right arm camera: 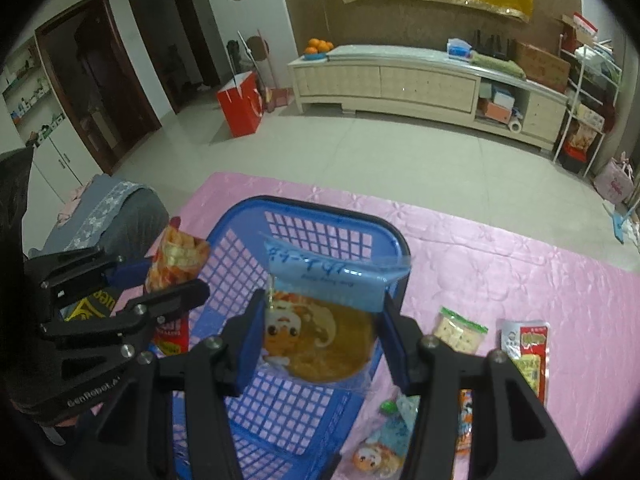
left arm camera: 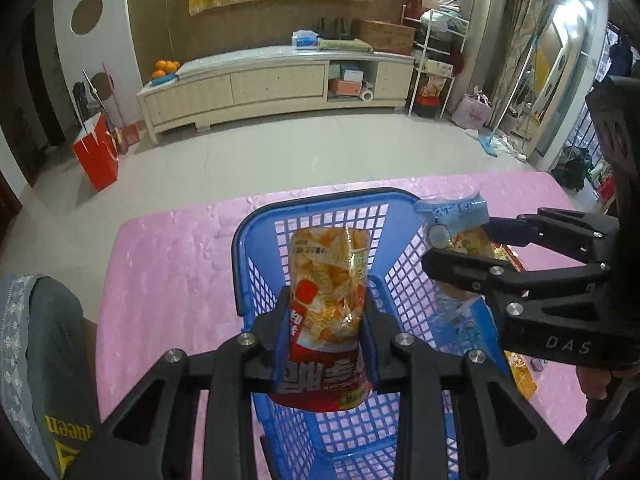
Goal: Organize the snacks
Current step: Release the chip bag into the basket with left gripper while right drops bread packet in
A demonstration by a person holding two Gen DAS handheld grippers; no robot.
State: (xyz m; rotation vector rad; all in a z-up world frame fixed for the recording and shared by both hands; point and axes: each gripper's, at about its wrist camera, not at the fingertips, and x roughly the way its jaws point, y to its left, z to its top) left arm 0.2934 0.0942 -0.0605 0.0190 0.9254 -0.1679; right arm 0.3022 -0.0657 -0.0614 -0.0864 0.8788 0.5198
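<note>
Left tongs [left arm camera: 326, 316] clamp crinkly orange foil packet [left arm camera: 328, 280]; right tongs [right arm camera: 318, 340] grip glossy blue-topped pouch [right arm camera: 320, 320] over blue lattice basket [right arm camera: 304, 208].

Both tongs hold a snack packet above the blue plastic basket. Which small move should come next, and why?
Probably lower the left tongs and release the orange-red crisp packet into the blue lattice basket: it already hangs over the opening.

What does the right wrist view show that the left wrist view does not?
Only the right wrist view: a cracker packet, a red snack packet and a cartoon-face packet lying on the pink cloth. Only the left: a mop on the floor. Both: blue basket, left gripper holding the orange snack bag, right gripper holding the blue-topped bag.
</note>
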